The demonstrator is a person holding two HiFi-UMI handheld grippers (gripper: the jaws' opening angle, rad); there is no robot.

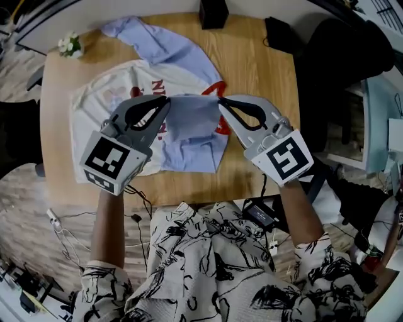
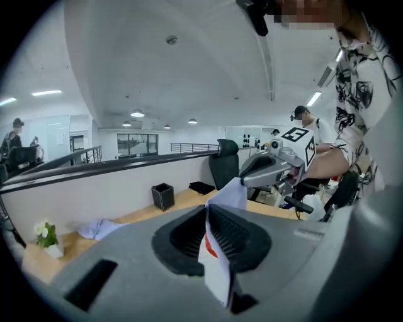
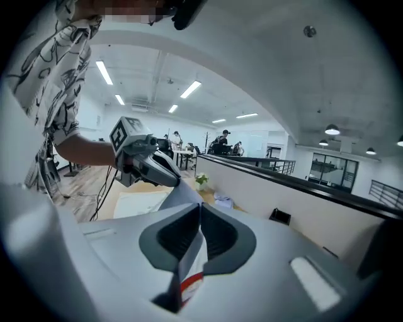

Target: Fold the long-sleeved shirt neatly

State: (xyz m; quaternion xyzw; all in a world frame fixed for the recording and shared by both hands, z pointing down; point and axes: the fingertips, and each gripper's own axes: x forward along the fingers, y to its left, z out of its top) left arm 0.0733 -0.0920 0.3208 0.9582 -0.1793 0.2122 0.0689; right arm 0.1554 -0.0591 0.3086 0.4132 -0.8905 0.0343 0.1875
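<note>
Table [image 1: 264, 94], pale wood, across the upper half of the head view. Shirt [image 1: 119, 94] on it, over left and centre: white body with red print, one blue sleeve running to the upper left, more blue fabric bunched at the middle. One edge of that blue fabric held up above the rest, stretched across frame centre.

Left gripper [image 1: 165, 102], centre left, angled up and right, jaws pressed together on the cloth. In its own view, fabric with a red patch pinched between the ribbed pads [image 2: 230, 236] and hanging out below them.

Right gripper [image 1: 221, 102], centre right, angled up and left, likewise clamped on the shirt edge. In its own view, white cloth with a red stripe caught between the jaws.

Both tips near each other, not touching, blue cloth bridging them.

Black pouch [image 1: 280, 34] near the table's upper right corner. Black box [image 1: 213, 12] at the top edge, middle. Small bunch of white flowers [image 1: 70, 45] at the table's upper left corner.
</note>
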